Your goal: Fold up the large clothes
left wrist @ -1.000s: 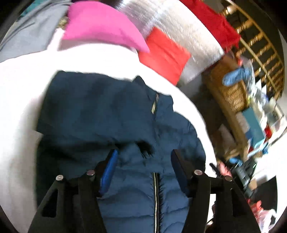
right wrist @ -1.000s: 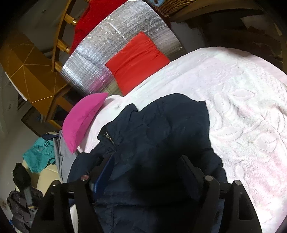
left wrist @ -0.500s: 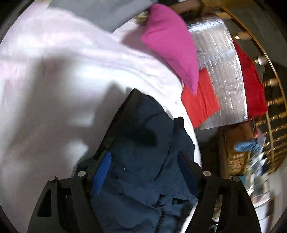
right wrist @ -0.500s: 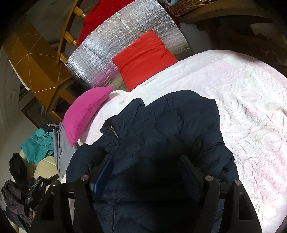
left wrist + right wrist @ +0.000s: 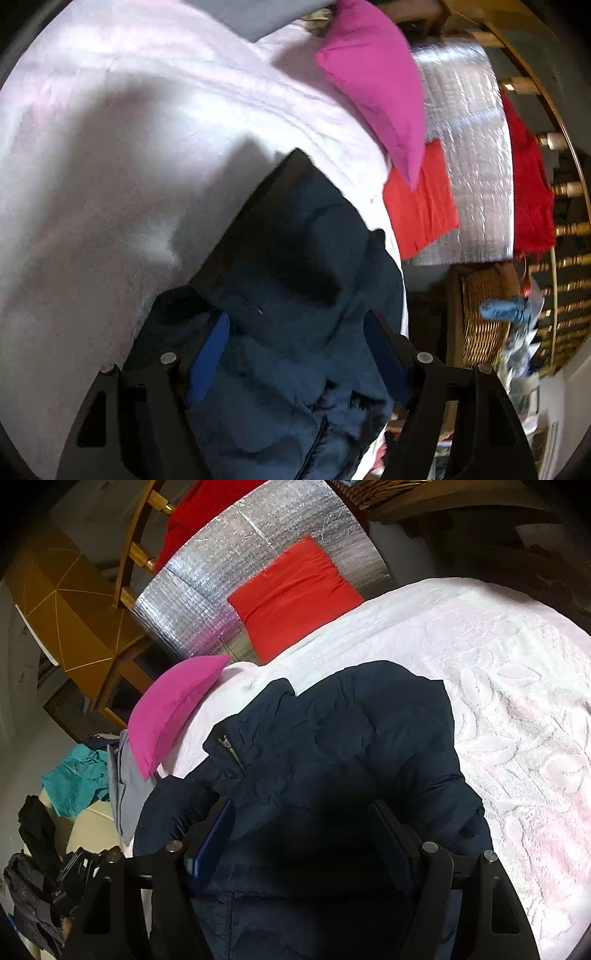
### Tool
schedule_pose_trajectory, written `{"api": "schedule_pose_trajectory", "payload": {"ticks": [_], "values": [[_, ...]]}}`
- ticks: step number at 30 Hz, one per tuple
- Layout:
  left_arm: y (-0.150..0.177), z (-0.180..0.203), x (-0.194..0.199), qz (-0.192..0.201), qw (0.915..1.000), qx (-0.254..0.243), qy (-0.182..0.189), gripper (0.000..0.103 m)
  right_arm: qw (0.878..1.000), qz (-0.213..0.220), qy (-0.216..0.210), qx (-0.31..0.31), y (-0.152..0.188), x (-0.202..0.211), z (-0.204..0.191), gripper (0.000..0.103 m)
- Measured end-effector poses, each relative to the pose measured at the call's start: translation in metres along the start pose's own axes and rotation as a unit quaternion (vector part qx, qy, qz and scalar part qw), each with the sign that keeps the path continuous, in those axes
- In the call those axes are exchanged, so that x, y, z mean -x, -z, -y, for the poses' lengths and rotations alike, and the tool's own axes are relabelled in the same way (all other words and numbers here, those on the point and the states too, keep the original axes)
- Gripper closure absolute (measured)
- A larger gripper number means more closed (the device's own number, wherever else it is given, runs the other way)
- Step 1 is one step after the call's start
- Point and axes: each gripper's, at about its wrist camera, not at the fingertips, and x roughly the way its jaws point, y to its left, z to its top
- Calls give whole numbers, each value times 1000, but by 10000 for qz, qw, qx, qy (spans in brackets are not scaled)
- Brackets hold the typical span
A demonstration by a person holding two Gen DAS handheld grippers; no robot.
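Navy quilted jacket (image 5: 332, 760) at frame centre; pale pink floral-embossed bedspread (image 5: 517, 709) at right; magenta pillow (image 5: 173, 709) at left; red cushion (image 5: 291, 598) on silver foil (image 5: 207, 590), upper centre.

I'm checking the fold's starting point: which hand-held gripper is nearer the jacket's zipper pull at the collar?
Probably the right hand-held gripper: the zipper pull shows just beyond its left finger. The left hand-held gripper hangs over bunched jacket, with no pull visible.
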Motion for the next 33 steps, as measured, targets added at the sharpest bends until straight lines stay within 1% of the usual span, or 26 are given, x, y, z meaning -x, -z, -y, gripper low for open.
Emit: {"api": "schedule_pose_trajectory", "payload": {"ticks": [1, 2, 3, 4, 5, 6, 7, 9, 13, 16, 19, 21, 25, 28, 33], "values": [[-2, -4, -3, 24, 9999, 124, 17, 35, 10000, -9, 11, -7, 0, -1, 0, 25], [-3, -5, -4, 40, 9999, 153, -5, 37, 10000, -14, 14, -17, 0, -2, 1, 25], [-3, -5, -4, 67, 9998, 158, -30, 43, 10000, -15, 6, -29, 0, -2, 1, 25], [-3, -5, -3, 126, 9998, 147, -65, 52, 10000, -10, 3, -37, 0, -1, 2, 25], [-3, -3, 0, 227, 9996, 102, -112, 56, 10000, 3, 0, -44, -1, -1, 2, 25], [-2, -1, 2, 298, 9995, 61, -125, 67, 10000, 14, -1, -46, -1, 0, 2, 25], [-2, 3, 6, 413, 9990, -35, -140, 70, 10000, 22, -9, -42, -2, 0, 2, 25], [-3, 10, 11, 567, 9979, -227, -210, 75, 10000, 21, -25, -38, -2, 0, 2, 25], [0, 25, 14, 774, 9940, -671, -386, 80, 10000, -3, -40, -36, -1, 0, 3, 25], [1, 38, 16, 885, 9910, -937, -371, 81, 10000, 8, -29, -33, 0, 1, 2, 25], [10, 59, 15, 971, 9849, -1405, -280, 81, 10000, 0, -22, -48, 0, 0, 3, 25], [22, 79, 16, 1064, 9765, -1869, -135, 81, 10000, -7, -16, -53, 0, 0, 3, 25], [48, 118, 12, 1134, 9547, -2752, -30, 82, 9999, 54, -17, -100, -1, 3, 4, 25], [76, 142, -4, 921, 9370, -3369, 102, 82, 9998, 84, -5, -158, -2, 6, 8, 25], [118, 160, -36, 406, 9148, -4016, 165, 82, 9993, 89, -31, -349, -6, 10, 19, 25]]}}
